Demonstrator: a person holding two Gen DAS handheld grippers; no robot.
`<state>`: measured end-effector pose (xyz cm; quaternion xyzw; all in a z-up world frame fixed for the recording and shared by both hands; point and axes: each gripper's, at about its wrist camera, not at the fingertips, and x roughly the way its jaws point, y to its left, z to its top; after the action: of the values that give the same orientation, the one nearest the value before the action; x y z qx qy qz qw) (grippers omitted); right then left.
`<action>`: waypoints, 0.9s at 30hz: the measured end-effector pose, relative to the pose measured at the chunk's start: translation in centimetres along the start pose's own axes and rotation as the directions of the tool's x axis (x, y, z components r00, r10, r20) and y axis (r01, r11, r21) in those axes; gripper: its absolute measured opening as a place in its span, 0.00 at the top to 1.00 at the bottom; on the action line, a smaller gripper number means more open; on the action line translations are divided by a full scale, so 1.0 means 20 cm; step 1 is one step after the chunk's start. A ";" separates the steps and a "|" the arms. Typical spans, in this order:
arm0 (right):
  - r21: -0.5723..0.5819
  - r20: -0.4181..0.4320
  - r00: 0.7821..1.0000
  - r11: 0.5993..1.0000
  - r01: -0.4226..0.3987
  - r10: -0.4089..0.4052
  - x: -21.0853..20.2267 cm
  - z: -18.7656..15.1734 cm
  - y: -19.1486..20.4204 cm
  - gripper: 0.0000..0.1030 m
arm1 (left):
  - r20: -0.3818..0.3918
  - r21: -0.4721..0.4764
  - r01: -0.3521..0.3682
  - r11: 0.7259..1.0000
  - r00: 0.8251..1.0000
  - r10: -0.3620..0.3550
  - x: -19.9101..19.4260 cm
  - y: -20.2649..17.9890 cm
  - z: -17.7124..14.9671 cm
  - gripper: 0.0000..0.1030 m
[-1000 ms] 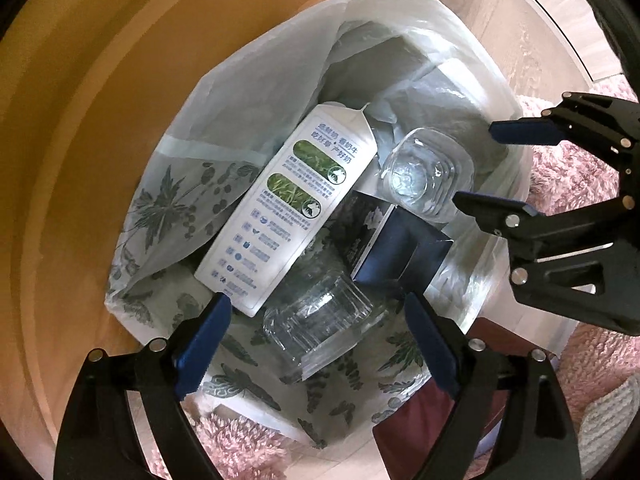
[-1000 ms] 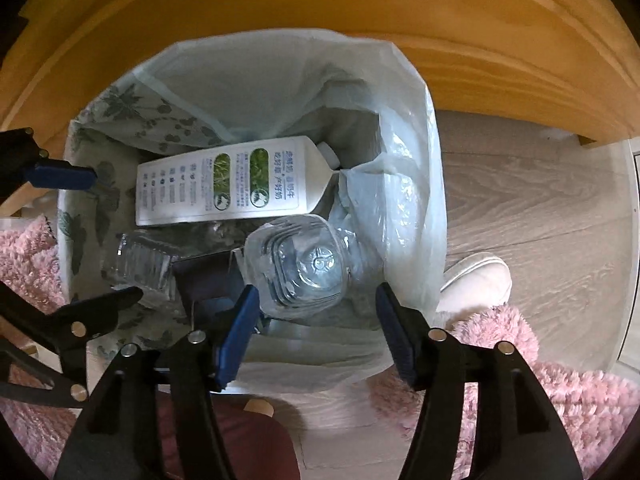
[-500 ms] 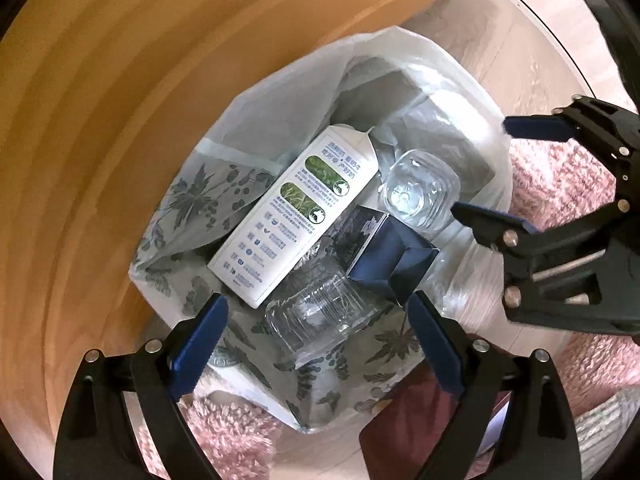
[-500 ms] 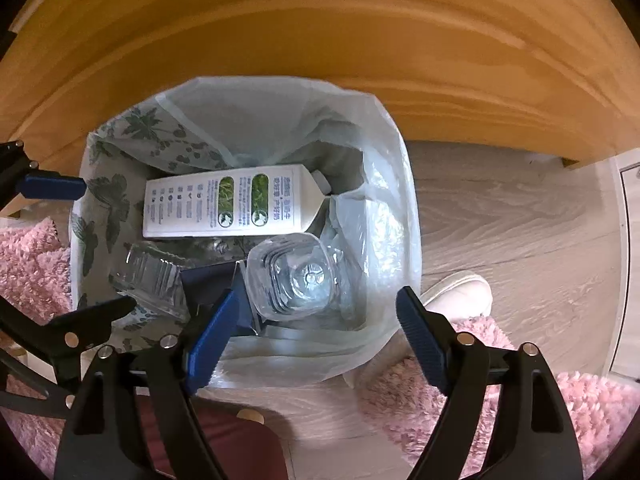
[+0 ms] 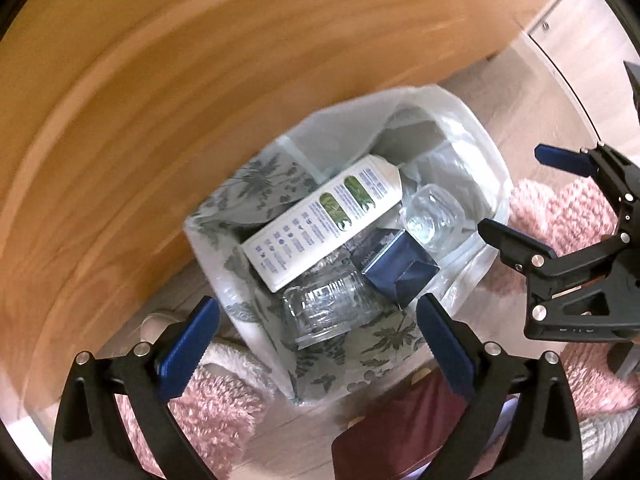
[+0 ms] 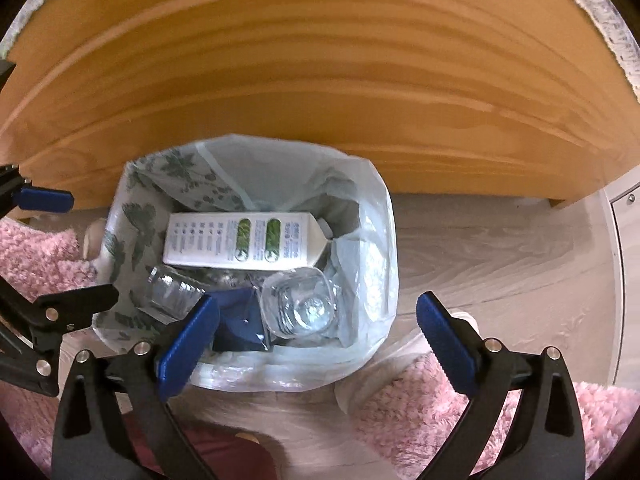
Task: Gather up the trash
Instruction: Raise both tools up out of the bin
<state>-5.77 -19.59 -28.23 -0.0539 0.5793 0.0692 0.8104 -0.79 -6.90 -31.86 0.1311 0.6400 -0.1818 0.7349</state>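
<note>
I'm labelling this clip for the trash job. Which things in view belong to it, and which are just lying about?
Part of the job:
trash bag
milk carton
dark blue box
two clear plastic bottles
left gripper, open
right gripper, open

Just lying about:
pink rug
wooden panel
floor

Below my left gripper (image 5: 318, 334) stands the bin (image 5: 256, 322), and behind it is the wooden panel (image 5: 168, 92). In the bin the carton (image 5: 320, 220) lies farthest from me. One bottle (image 5: 328, 312) lies nearer, the box (image 5: 400, 268) to its right, another bottle (image 5: 434, 216) beyond the box. My right gripper (image 5: 508, 196) is at the right, over the rug (image 5: 560, 208).
</note>
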 end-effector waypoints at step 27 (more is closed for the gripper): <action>0.095 0.459 0.888 0.995 -0.021 -0.025 -0.66 -0.08 -0.12 0.08 | 0.533 -0.135 0.093 0.987 0.846 -0.007 -0.70 0.02 -0.25 0.07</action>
<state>-10.96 -22.91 -16.23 0.0027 0.3740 0.0507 0.9260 -6.75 -3.07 -18.87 0.0015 0.4277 -0.1797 0.8859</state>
